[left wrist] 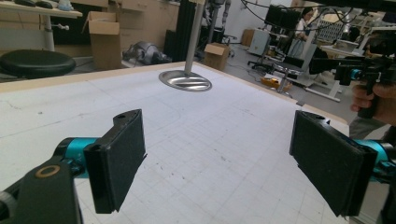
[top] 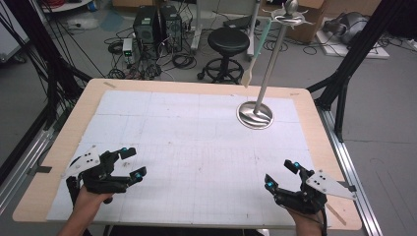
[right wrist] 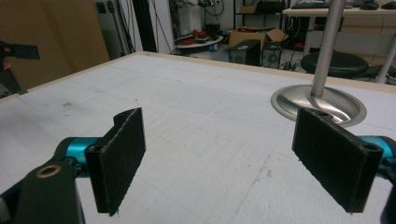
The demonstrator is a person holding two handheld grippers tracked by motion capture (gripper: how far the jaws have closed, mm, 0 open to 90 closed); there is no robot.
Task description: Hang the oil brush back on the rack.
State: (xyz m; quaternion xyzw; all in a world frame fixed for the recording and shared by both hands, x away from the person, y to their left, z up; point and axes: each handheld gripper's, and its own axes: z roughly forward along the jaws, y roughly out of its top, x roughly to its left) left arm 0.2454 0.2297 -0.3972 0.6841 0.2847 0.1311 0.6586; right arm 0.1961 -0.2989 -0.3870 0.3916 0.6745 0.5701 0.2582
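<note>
My left gripper (top: 134, 161) rests low over the white mat (top: 196, 147) at the near left, held by a hand, jaws wide apart and empty; its own view shows my left gripper (left wrist: 217, 163) with bare mat between the pads. My right gripper (top: 281, 174) sits at the near right, likewise open and empty, and its own view shows my right gripper (right wrist: 217, 158) the same way. A metal stand (top: 270, 64) with a round base (top: 254, 115) rises at the far right of the mat. A spatula (top: 255, 54) with a teal handle hangs from its top hooks.
The mat covers a wooden table (top: 64, 142). Beyond the far edge stand a black stool (top: 228, 42), computer towers (top: 157, 27), cables and cardboard boxes on the floor. Black frame posts flank the table on both sides.
</note>
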